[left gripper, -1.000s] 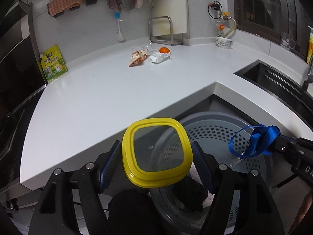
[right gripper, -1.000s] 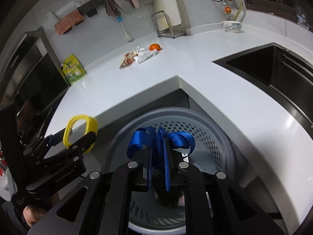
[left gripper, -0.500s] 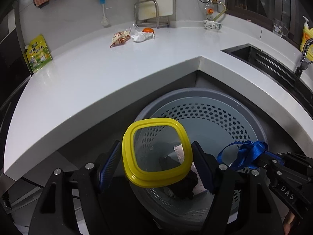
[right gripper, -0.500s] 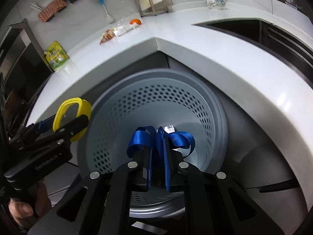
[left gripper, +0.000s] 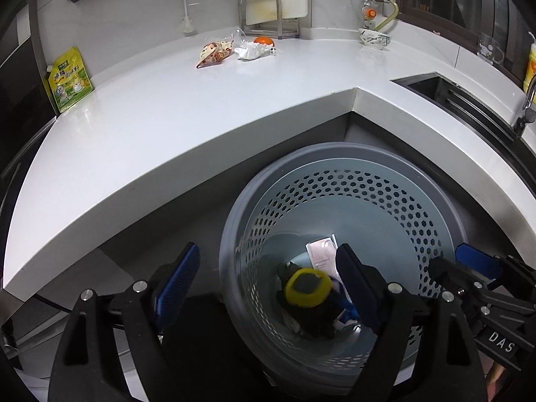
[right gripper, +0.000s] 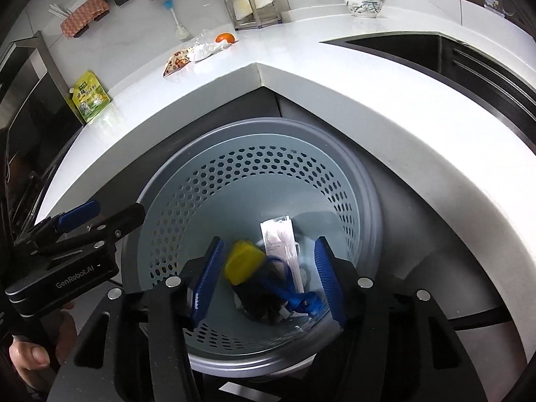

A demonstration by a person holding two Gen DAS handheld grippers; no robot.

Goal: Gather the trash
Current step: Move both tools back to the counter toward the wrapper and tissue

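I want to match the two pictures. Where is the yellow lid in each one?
Left wrist view: the yellow lid lies low in the middle, down inside the grey bin.
Right wrist view: the yellow lid is blurred, low and left of middle, inside the same bin.
Shared landmark: the orange on the counter behind.

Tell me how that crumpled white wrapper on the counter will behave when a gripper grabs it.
The crumpled white wrapper looks thin and creased, so probably floppy and light. It will likely crush between pads. It lies against the orange fruit, which might roll if nudged.
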